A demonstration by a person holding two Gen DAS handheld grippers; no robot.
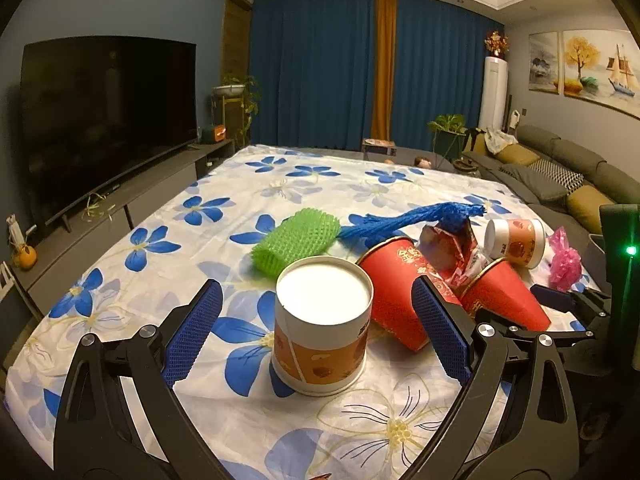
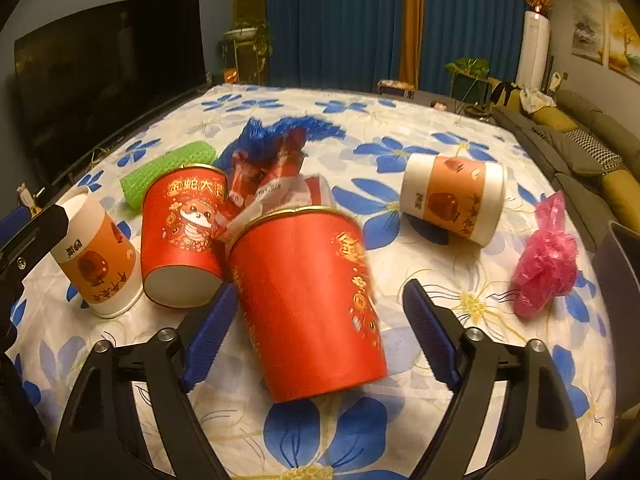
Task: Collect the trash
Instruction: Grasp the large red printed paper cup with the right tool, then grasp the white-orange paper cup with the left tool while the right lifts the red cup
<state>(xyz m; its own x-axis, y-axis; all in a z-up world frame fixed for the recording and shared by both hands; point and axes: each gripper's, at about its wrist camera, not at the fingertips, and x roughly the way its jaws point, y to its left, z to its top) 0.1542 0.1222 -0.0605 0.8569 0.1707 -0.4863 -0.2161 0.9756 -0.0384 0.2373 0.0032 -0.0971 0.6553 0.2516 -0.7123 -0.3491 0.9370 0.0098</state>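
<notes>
Left tool (image 1: 316, 328) spread wide, the upside-down orange-and-white cup (image 1: 321, 326) standing on the desk (image 1: 224, 272) between its pads, untouched. Right tool (image 2: 320, 332) spread too, a tipped red cup (image 2: 308, 300) lying between its pads.

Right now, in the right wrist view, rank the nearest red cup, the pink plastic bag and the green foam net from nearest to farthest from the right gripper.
1. Red cup: between the open fingers of the right gripper, not gripped.
2. Pink plastic bag: off to the right, near the table edge.
3. Green foam net: far left, behind the other red cup.
</notes>
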